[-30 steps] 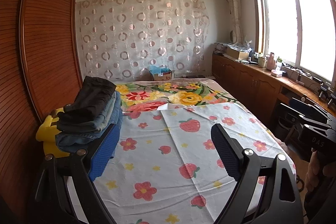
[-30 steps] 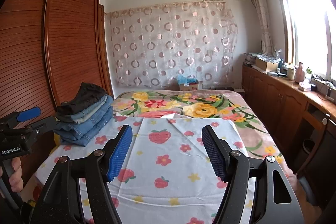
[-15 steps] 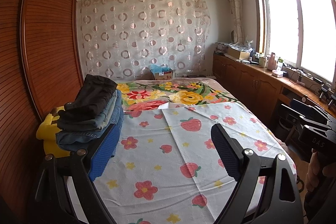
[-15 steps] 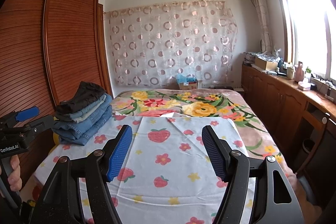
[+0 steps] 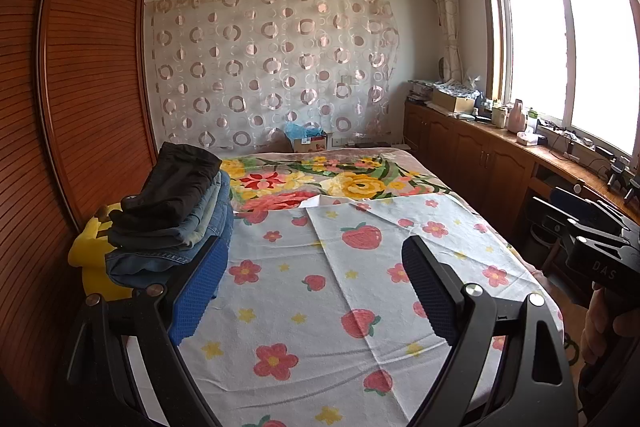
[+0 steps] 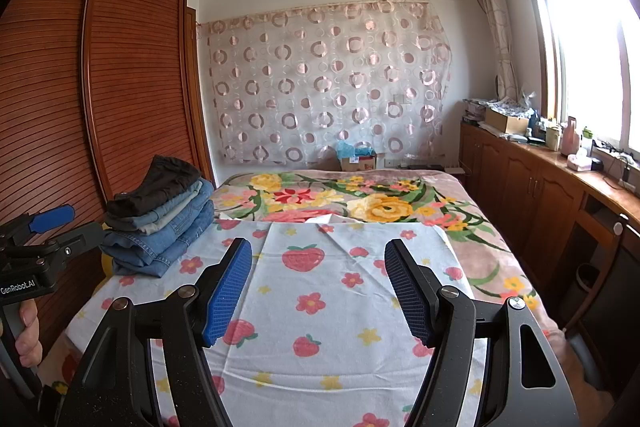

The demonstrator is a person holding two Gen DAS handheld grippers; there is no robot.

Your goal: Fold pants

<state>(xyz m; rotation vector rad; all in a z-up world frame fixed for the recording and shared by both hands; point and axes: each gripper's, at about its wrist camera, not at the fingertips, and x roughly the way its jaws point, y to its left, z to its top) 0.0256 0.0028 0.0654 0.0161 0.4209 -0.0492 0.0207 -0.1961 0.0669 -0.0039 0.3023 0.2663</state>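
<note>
A stack of folded pants (image 5: 172,219), blue jeans with a dark pair on top, sits at the left edge of the bed; it also shows in the right wrist view (image 6: 160,219). My left gripper (image 5: 316,283) is open and empty, held above the near part of the strawberry-print sheet (image 5: 340,291), its left finger just in front of the stack. My right gripper (image 6: 318,287) is open and empty over the same sheet (image 6: 320,299), to the right of the stack. Each view shows the other gripper at its edge.
A floral blanket (image 6: 360,199) covers the far half of the bed. A slatted wooden wardrobe (image 6: 80,107) runs along the left. Wooden cabinets (image 6: 540,187) with clutter stand under the window on the right. A yellow plush (image 5: 90,247) lies under the stack.
Both views have shifted only slightly. The grippers stay open and the stack has not moved.
</note>
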